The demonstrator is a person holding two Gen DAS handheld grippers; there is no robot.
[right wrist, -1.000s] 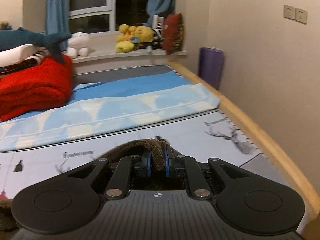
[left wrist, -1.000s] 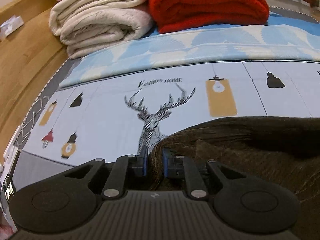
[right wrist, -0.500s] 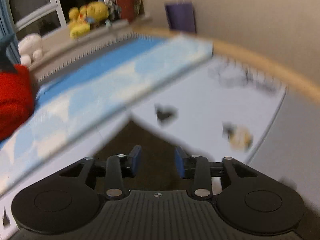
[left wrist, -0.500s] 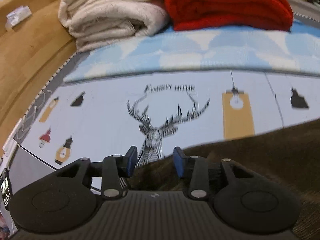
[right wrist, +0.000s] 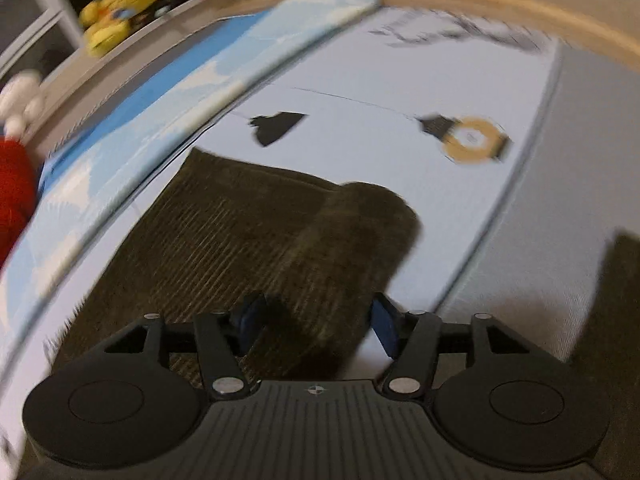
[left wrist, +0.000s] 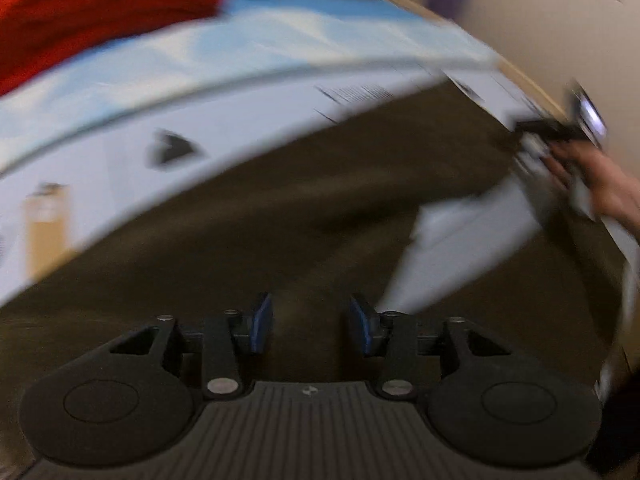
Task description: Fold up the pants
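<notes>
- Left wrist view was badly smeared, but my left gripper (left wrist: 308,322) stood with its blue pads (left wrist: 261,322) spread apart and nothing between them, hanging over the brown pants (left wrist: 280,208).
- The pants lay spread across the pale printed sheet (left wrist: 248,100) on the bed, and a wedge of sheet (left wrist: 452,248) showed between two dark parts of the cloth.
- A red blanket (left wrist: 88,12) sat at the far left, and my right hand (left wrist: 592,184) showed at the right edge, blurred.
- In the right wrist view my right gripper (right wrist: 316,322) was also parted and holding nothing, just above the pants (right wrist: 240,240).
- There the ribbed cloth lay flat with a folded-over flap (right wrist: 360,232) on its right side, near a lamp print (right wrist: 472,140).
- Yellow plush toys (right wrist: 112,20) sat on the ledge beyond.
</notes>
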